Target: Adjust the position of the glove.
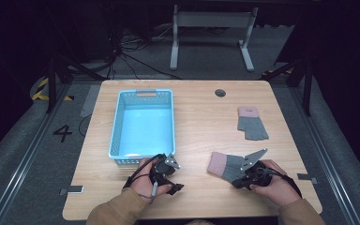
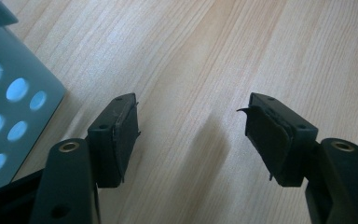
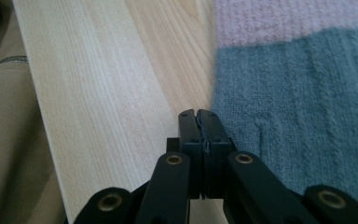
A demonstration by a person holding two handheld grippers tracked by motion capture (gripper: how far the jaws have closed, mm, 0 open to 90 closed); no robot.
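Two grey knitted gloves with pink cuffs lie on the wooden table (image 1: pixel 201 122). The near glove (image 1: pixel 225 165) lies flat at the front right, cuff to the left. My right gripper (image 1: pixel 238 180) rests at its near edge, jaws shut; in the right gripper view the grey knit (image 3: pixel 298 107) lies just beside the closed tips (image 3: pixel 199 114), with no fabric visible between them. The far glove (image 1: pixel 251 124) lies farther back on the right. My left gripper (image 1: pixel 168 180) stands open over bare wood (image 2: pixel 193 121), next to the front right corner of a blue basket (image 1: pixel 143 93).
The perforated basket wall (image 2: pixel 9 93) is close on the left of my left gripper. A round grommet hole (image 1: pixel 220 93) sits near the table's back edge. A tan sleeve (image 3: pixel 4 140) shows beside the table edge. A metal stand (image 1: pixel 211 21) is on the floor behind.
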